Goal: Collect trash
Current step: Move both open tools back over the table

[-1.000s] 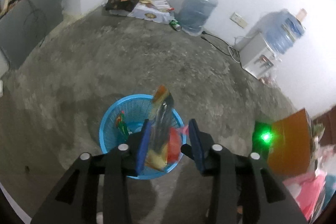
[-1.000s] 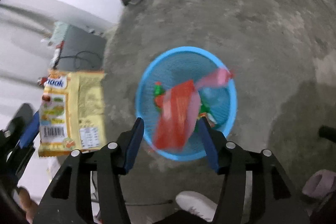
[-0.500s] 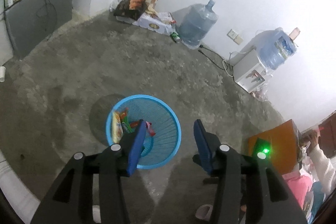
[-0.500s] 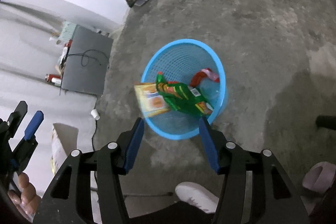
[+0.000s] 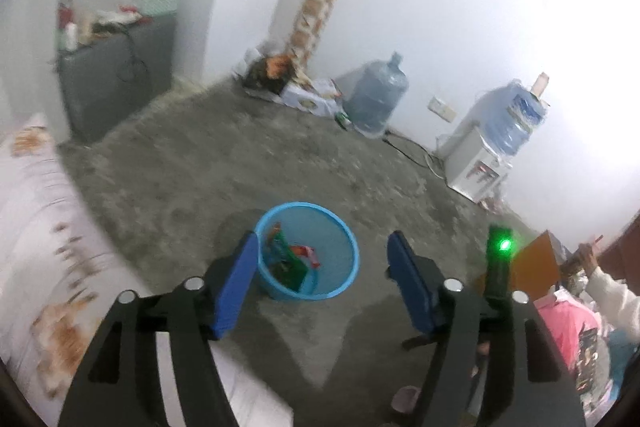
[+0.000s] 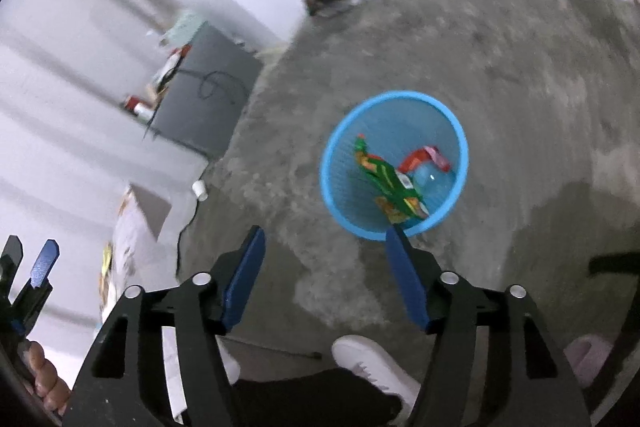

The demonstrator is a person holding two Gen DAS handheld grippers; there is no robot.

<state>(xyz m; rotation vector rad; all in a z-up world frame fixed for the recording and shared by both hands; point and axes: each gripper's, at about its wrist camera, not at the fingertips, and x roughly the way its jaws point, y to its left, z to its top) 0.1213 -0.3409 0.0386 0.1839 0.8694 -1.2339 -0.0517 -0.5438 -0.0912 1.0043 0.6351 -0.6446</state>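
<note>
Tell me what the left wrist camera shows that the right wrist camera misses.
Only the left wrist view shows the white water dispenser carrying its blue bottle, and a green light. Only the right wrist view shows a white shoe and the left claw from the side. Both show the blue basket holding wrappers, and open, empty claws.
</note>
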